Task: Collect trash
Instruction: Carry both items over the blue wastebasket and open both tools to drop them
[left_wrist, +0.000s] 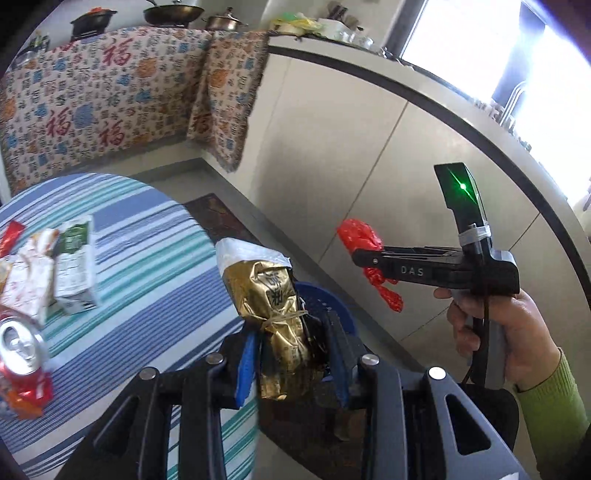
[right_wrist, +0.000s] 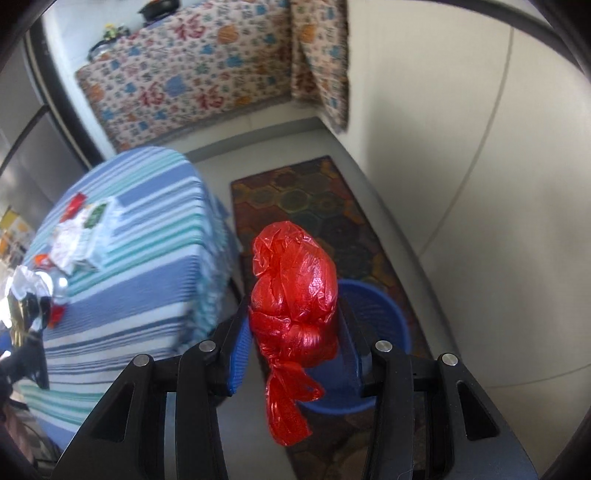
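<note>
Kitchen corner: white cabinet fronts under a dark-edged counter, a patterned cloth draped over the far counter with pots on top, bright window at right. A hexagon-patterned floor mat runs along the cabinets. A table with a blue-and-teal striped cloth stands left of the mat.

On the table: a crushed red can, a green-and-white carton, crumpled white wrappers.

Left gripper — jaws closed narrow on a gold foil packet, held just past the table edge, above a blue basket on the floor.

Right gripper — jaws clamped on a knotted red plastic bag, its tail hanging below the blue pads; the basket sits below and beyond it on the mat.

View differences: the left wrist camera alone shows the person's right hand on the handle, the green sleeve, the green indicator light and the window. The right wrist camera alone shows the basket's full rim and the mat's whole length.
</note>
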